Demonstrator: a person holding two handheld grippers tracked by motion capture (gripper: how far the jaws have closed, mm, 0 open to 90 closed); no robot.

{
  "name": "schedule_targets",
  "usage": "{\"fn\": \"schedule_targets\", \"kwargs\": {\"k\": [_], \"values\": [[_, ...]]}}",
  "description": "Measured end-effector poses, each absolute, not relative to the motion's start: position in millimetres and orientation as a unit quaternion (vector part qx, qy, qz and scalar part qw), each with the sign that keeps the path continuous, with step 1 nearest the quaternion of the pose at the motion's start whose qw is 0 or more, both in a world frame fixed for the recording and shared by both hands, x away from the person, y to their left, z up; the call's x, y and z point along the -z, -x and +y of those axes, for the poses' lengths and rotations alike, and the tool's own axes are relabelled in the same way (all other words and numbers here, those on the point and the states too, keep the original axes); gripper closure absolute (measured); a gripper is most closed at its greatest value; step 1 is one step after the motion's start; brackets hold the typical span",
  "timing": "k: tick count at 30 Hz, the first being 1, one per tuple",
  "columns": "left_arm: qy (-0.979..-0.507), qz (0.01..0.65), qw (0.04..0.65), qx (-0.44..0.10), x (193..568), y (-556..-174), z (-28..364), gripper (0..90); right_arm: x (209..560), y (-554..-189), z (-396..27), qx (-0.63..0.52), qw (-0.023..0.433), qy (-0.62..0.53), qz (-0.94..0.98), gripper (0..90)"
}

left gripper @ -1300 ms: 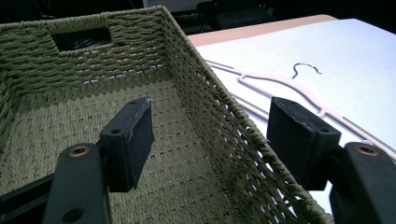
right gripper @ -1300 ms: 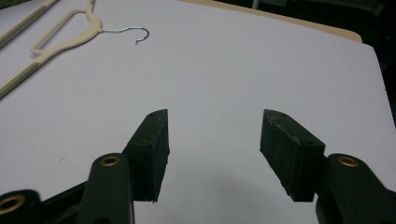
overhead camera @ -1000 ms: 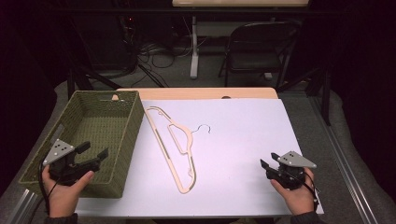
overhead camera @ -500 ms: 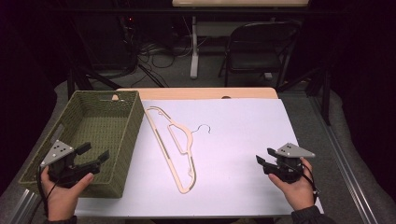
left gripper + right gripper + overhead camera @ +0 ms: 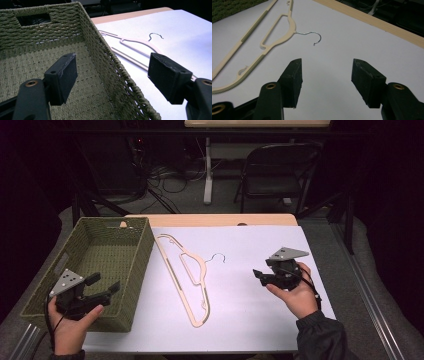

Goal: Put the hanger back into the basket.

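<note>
The right tongs (image 5: 261, 276) are closing in on the cream hanger (image 5: 186, 276) from the right — jaws just spread wide, nothing between them. The hanger is lying mid-tabletop (image 5: 260, 320), beside the basket (image 5: 142, 251); left tongs (image 5: 107, 286) are gaping too.

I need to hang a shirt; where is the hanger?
High view: the hanger lies flat on the white table, just right of the basket.

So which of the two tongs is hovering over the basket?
The left tongs: their jaws straddle the green woven basket's near wall. The right tongs hang open above bare white tabletop, pointing toward the cream hanger.
</note>
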State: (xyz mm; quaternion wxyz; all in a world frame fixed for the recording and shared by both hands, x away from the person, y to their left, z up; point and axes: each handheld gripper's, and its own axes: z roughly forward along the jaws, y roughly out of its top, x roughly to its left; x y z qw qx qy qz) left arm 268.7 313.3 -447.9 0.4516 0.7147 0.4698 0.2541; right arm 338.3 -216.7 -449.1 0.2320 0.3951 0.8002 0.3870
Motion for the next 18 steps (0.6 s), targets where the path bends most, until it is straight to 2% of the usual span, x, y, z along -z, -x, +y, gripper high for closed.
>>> {"fn": "schedule_targets", "kwargs": {"k": [10, 18], "values": [[-0.714, 0.472, 0.45, -0.256, 448, -267, 315, 23.9, 444, -355, -193, -0.375, 0.228, -0.38, 0.814, 42.1], [-0.716, 0.471, 0.448, -0.254, 448, -268, 314, 24.4, 441, -373, -175, -0.341, 0.196, -0.382, 0.836, 46.7]]}}
